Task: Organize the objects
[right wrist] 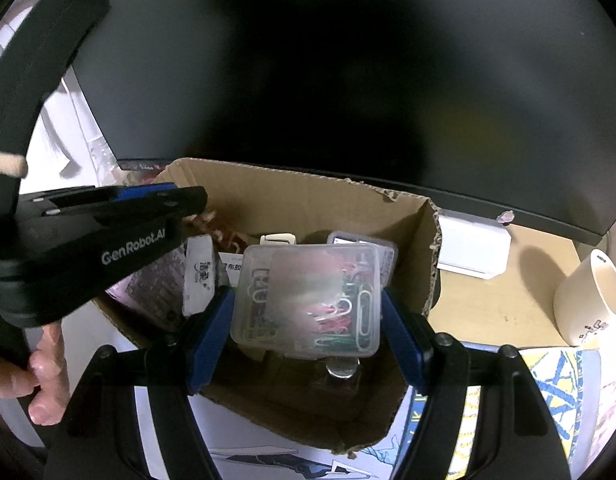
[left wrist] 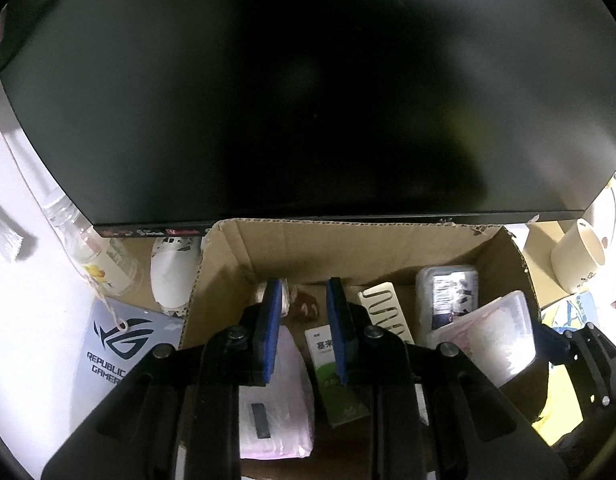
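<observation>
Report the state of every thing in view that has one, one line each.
left gripper: shut, holding nothing
right gripper: closed on the paper-clip case
paper-clip case: lid shut, held over the cardboard box
cardboard box: open on top, partly filled
monitor: screen dark
cup: upright, looks empty

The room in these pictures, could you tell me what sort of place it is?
Most likely a home computer desk: a big dark monitor fills the back, a cream mug stands beside it, and a cardboard box holds stationery.
</observation>
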A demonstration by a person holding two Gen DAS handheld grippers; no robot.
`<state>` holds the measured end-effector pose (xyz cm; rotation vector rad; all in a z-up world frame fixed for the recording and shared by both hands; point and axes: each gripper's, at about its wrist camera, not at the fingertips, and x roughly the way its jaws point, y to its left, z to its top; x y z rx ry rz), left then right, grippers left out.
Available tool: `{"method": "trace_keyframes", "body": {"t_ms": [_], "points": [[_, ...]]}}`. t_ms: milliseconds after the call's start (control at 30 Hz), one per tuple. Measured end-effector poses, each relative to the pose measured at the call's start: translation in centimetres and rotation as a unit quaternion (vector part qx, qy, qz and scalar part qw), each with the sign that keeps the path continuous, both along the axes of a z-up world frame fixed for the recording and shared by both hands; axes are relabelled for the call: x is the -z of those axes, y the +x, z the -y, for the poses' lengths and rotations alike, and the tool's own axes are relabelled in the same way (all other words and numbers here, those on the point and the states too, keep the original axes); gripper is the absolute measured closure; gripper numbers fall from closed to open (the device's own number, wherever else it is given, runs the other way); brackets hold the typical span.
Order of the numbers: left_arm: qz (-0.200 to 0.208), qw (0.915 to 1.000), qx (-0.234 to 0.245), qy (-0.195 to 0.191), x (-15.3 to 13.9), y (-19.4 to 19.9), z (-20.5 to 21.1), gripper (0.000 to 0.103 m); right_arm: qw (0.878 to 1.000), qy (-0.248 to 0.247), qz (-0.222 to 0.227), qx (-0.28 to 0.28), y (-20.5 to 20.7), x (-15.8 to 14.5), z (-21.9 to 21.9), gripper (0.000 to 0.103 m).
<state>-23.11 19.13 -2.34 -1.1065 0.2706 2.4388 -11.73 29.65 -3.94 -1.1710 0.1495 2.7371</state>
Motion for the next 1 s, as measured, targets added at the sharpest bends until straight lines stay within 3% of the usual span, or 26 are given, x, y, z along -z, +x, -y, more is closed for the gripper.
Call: {"method": "trace_keyframes", "body": {"t_ms": [200,267,333,467,600,800,867,1000], "points": [[-0.006,1.0,-0.002,-0.002,-0.5,0.2,0.2,0.069,1.0,0.007,0.009,-0.007,-0.4,0.4,0.5,0.025],[-0.008,1.0,-0.005,0.001,-0.7,0.3,0.5,0.06,1.0,0.006,0.003,-0.006,-0.3,0.2,0.5,0.025],[-0.013,0.9999,-0.01,0.003,-0.9,0.4,0.8,0.038,1.0,0.002,0.001,-0.005,-0.1,0.0,0.4,0.024],[-0.034,0.9992,-0.019,0.006,-1.9,1.0,1.4,0.03,1.0,-0.013,-0.001,0.002,0.3,-0.4,-0.2,0.023],[-0.055,0.9979,-0.027,0.021,-3.0,1.8,2.4,0.012,0.999,-0.034,-0.001,0.014,1.0,-0.8,-1.1,0.018],[-0.076,0.9957,-0.05,0.016,-4.1,2.9,4.3,0.002,0.997,-0.068,-0.02,0.028,1.6,-2.0,-1.2,0.006],[-0.076,0.9951,-0.059,0.02,-4.6,2.9,5.2,0.002,0.997,-0.058,-0.024,0.038,1.8,-2.4,-0.7,0.0],[-0.083,0.9935,-0.073,0.026,-5.2,3.5,6.8,0.001,0.998,-0.041,-0.033,0.039,2.6,-3.3,-0.3,0.0]]}}
